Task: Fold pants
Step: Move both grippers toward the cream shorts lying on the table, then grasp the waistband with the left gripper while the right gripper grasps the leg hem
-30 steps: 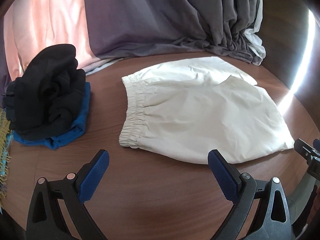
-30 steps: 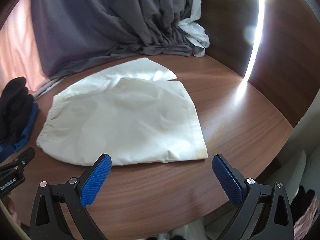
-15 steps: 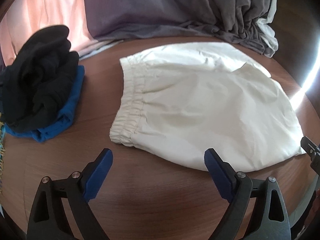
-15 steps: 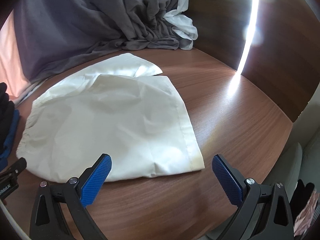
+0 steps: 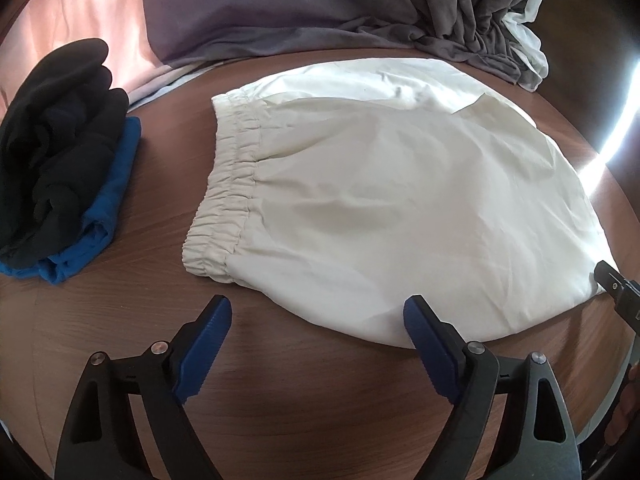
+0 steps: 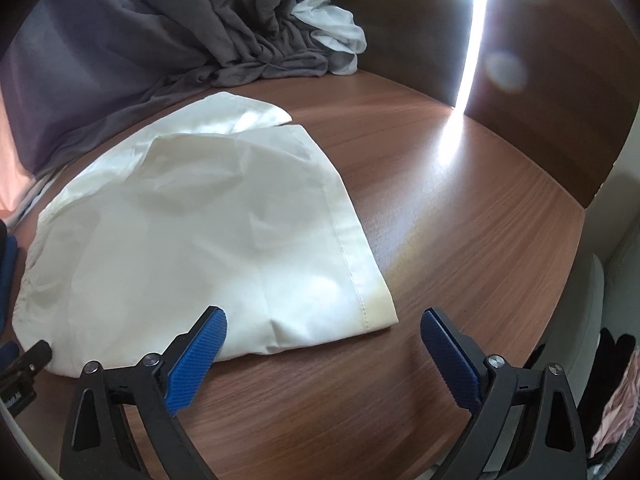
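Round wood table fills both wrist views on my end. Grey curtain hangs behind it and bunches on the far edge; a bit of white fabric sits tucked in beside it.

White pants, short in the leg and already folded in half, lie flat mid-table. Elastic waistband on the left in the left view, hem on the right in the right view. One leg peeks out at the far side under the top layer.

Black garment is stacked on a blue garment, left of the waistband and apart from it.

Left gripper: jaws spread wide, just been closing a little, nothing pinched; right pad overlaps the near fold edge, I can't tell if it touches. Right gripper: also spread wide, just been closing slightly, nothing held; left pad over the near edge of the cloth, the hem corner lies between the pads.
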